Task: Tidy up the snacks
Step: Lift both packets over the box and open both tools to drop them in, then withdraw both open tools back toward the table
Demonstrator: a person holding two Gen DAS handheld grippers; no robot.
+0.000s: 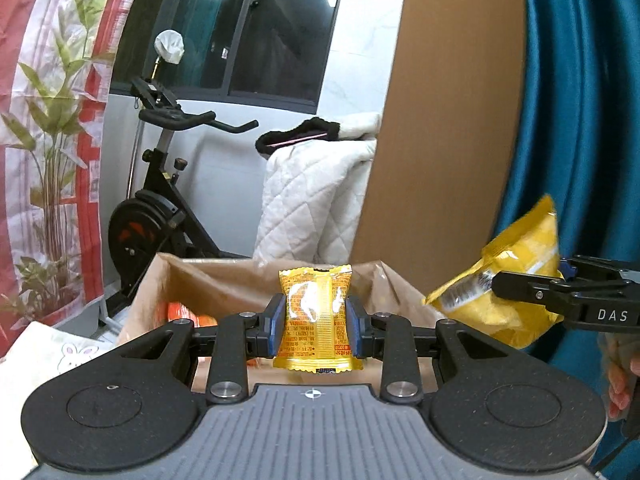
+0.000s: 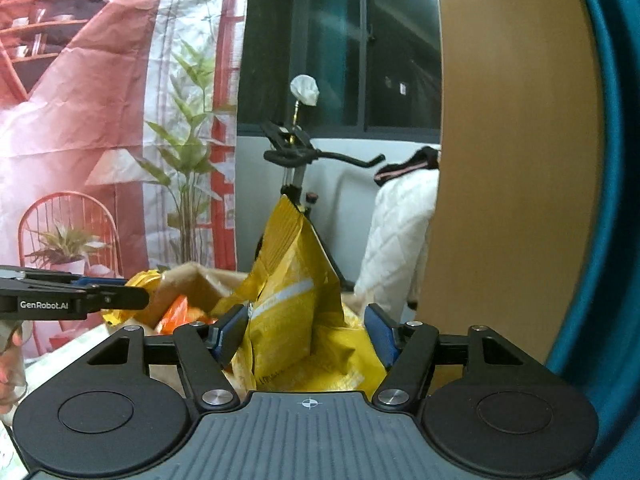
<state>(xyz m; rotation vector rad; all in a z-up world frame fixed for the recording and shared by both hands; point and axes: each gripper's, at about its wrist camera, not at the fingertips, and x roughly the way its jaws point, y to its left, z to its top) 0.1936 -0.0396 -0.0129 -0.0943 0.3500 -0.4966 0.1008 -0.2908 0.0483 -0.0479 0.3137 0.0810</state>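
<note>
Yellow foil everywhere over the brown paper bag [image 1: 224, 280], which is our landmark. Just above its open mouth the left gripper [image 1: 316, 316] has its blue pads clamped on the sides of a small yellow snack packet [image 1: 316, 312], held upright and clear of the bag's rim. To the right of the bag, the right gripper [image 2: 306, 332] carries a large yellow snack bag [image 2: 292, 300]; the crumpled pouch stands up between its blue pads, pressing on the left one, while the contact on the right one is hard to judge, so I'd call it a loose clamp. Seen from the left wrist, that same big pouch sits higher than the paper bag's right edge, pinched at the tip of the black fingers. Inside the paper bag an orange packet [image 2: 176, 312] lies near the left wall. Behind the bag stand a black exercise bike [image 1: 160, 208] and a white quilted cover [image 1: 316, 200]; a wooden panel [image 1: 448, 120] and a teal curtain [image 1: 580, 100] rise to the right of it.
</note>
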